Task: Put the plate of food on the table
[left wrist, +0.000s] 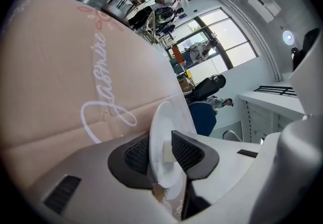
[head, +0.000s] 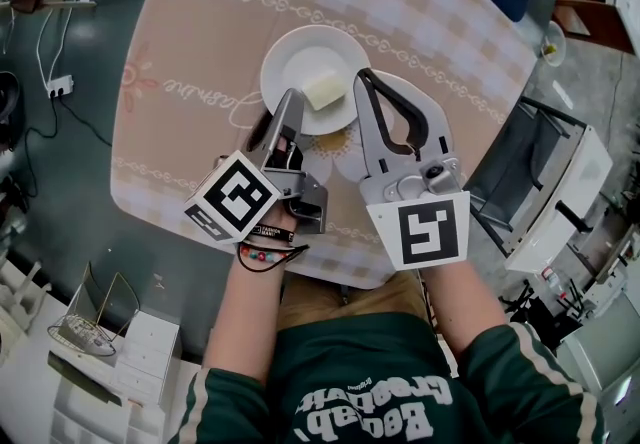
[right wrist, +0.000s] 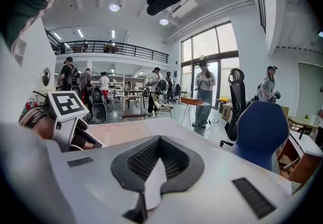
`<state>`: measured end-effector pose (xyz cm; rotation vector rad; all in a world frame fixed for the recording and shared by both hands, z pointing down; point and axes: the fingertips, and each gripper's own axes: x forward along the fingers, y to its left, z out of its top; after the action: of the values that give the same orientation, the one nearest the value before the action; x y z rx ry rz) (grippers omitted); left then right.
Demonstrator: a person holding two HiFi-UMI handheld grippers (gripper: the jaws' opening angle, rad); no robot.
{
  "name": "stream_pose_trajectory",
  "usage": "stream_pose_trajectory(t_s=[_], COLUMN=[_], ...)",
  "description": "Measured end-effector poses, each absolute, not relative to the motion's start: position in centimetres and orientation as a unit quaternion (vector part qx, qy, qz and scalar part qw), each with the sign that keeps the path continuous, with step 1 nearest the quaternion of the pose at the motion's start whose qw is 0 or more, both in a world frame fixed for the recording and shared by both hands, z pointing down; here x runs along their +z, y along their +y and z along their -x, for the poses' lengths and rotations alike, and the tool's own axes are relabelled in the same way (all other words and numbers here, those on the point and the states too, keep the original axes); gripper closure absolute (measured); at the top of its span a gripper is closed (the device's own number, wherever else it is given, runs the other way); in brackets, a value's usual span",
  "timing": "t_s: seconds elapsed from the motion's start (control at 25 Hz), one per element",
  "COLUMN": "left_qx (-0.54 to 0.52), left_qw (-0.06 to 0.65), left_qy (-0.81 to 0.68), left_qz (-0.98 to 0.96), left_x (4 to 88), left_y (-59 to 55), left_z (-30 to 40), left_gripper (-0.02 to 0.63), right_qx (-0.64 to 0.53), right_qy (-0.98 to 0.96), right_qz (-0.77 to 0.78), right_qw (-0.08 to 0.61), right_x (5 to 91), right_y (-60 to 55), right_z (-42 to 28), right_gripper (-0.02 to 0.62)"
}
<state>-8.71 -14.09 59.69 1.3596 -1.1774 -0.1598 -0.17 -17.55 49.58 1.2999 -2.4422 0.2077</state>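
The left gripper (left wrist: 160, 151) was found rolled onto its side, marker cube (head: 232, 200) to the rear and beaded wristbands (head: 268, 244) on the wrist behind it. Its jaws stood apart. The nearest rim of the plate (head: 290, 57) lay between them, and the pads were not seen to press on it.

The right gripper (right wrist: 158, 142) was held just beside the left one, on that gripper's right. Its jaws were set level and their tips were brought together at the plate's edge, with nothing clamped. A white sliver was noted in the gap behind the tips, and what it was could not be determined.

The plate was resting flat on the table (head: 200, 42), directly ahead of both grippers. A pale block of food (head: 323, 90) lay on it just beyond the left gripper's tips, on the side toward the right gripper. The table was covered by a beige checked cloth with white script lettering (left wrist: 103, 99), which extended beyond the plate and to the left gripper's outer side.

Farther ahead of the right gripper, off the table, a blue chair (right wrist: 260, 127) was recorded. Behind it stood several people (right wrist: 204, 92) by tall windows.
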Motion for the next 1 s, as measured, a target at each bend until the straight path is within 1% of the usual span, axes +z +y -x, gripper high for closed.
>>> stream_pose_trajectory(t_s=[0.16, 1.0], left_qx=[-0.053, -0.056], left_qw=[0.612, 0.595], left_qy=[-0.517, -0.536], left_qz=[-0.597, -0.596], left_x=[59.7, 59.2], left_y=[-13.9, -12.3], left_z=[8.9, 10.5], left_gripper=[0.463, 0.454], right_qx=[0.072, 0.07], right_qy=[-0.867, -0.863], right_qz=[-0.457, -0.463], right_qw=[0.184, 0.187], right_x=[49.5, 49.6], right_y=[-17.3, -15.8], right_z=[0.6, 0.2], right_gripper=[0.58, 0.58])
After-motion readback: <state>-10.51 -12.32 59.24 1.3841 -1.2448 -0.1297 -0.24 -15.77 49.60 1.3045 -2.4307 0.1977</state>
